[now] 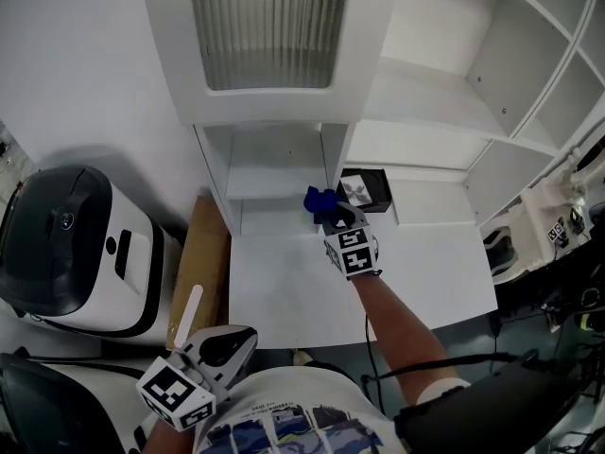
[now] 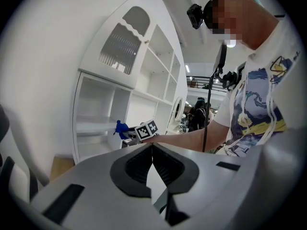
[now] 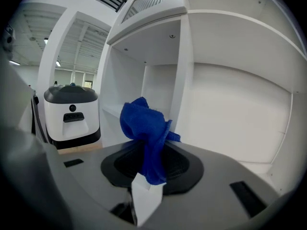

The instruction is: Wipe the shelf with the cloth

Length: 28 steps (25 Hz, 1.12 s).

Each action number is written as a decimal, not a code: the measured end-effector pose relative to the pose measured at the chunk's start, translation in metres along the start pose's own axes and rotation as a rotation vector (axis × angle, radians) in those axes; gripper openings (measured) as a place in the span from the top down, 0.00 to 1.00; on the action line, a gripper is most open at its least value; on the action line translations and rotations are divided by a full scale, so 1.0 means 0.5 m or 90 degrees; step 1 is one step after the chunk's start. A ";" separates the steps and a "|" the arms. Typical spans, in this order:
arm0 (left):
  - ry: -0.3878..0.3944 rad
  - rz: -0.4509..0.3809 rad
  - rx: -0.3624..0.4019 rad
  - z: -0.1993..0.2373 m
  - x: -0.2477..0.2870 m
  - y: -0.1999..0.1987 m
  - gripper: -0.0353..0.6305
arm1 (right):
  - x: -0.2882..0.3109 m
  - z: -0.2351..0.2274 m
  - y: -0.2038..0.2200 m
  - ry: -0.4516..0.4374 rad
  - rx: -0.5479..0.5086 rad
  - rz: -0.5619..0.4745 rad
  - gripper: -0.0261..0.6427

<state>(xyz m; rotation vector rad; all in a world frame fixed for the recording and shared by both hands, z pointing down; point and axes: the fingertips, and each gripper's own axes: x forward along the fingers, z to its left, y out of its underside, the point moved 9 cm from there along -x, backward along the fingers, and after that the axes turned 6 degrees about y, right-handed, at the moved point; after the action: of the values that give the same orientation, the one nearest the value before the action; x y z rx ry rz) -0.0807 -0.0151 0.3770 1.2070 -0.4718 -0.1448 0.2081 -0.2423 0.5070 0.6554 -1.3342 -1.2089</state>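
The right gripper [image 3: 146, 169] pinches the blue cloth [image 3: 144, 128] facing the white shelf [image 3: 144, 87], counter [image 1: 302, 296] beneath it, black-topped machine [image 3: 72, 111] to its left. The left gripper [image 2: 152, 152] is pressed together, empty.

The cloth [image 3: 144, 128] is deep blue, bunched into a crumpled wad. It is pinched between the jaws of the right gripper [image 3: 147, 171], and its folds stand up above them. It sits at the mouth of the white shelf's [image 1: 274, 180] narrow lower compartment, close to the right upright. Whether it touches the shelf cannot be told.
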 end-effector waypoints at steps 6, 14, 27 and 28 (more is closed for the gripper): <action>0.006 0.002 0.002 0.000 0.012 -0.004 0.93 | -0.005 -0.009 0.007 -0.002 0.013 0.005 0.78; 0.007 0.002 0.002 0.004 0.011 -0.006 0.93 | -0.028 -0.037 -0.041 -0.001 0.074 -0.031 0.78; 0.023 -0.001 0.012 -0.003 0.008 -0.005 0.93 | -0.089 -0.093 -0.190 0.013 0.091 -0.130 0.78; 0.024 -0.002 0.014 -0.005 0.008 -0.005 0.93 | -0.094 -0.096 -0.202 0.014 0.090 -0.138 0.78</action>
<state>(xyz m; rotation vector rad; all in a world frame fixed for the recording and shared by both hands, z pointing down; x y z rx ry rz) -0.0759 -0.0152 0.3751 1.2300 -0.4394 -0.1186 0.2343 -0.2435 0.3883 0.9310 -1.3651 -1.2828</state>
